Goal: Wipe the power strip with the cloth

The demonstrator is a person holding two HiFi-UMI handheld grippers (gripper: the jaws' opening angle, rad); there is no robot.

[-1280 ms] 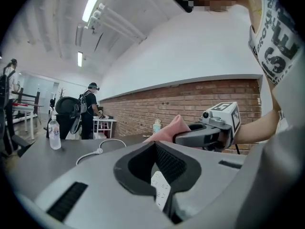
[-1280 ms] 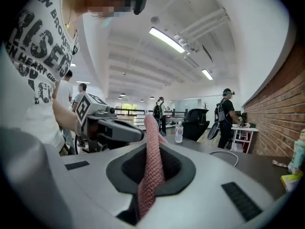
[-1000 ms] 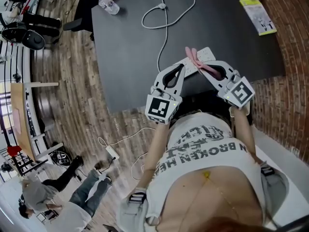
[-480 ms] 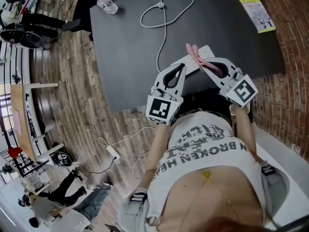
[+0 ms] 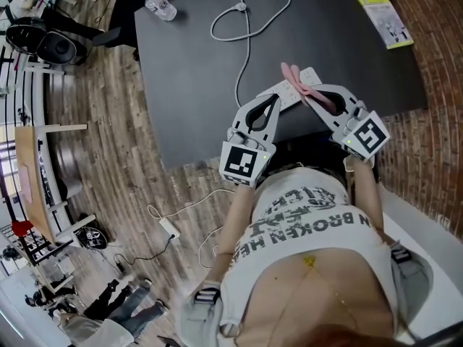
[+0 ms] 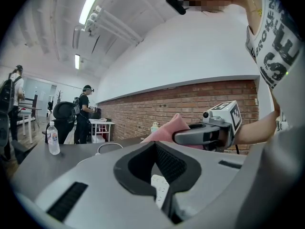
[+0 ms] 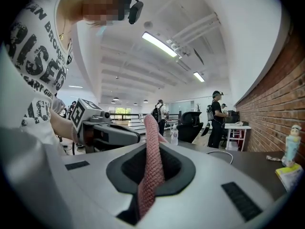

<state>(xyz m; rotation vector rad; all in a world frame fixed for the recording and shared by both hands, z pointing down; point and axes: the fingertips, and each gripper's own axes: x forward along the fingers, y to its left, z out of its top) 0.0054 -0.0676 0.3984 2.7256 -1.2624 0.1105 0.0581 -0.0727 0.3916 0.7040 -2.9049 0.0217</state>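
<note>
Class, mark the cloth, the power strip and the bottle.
cloth point(image 5: 295, 82), head view, its middle
power strip point(image 5: 311, 76), head view, right end
bottle point(image 5: 160, 6), head view, body

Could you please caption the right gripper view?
Right hand-held gripper shut on a pink cloth, left hand-held gripper beside it.

power strip point(image 5: 284, 92) — partly hidden by left gripper point(image 5: 273, 100) — booklet point(image 5: 385, 22) print unreadable.

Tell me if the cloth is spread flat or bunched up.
Bunched up. The cloth stands as a narrow pink strip pinched between the right tool's jaws.
</note>
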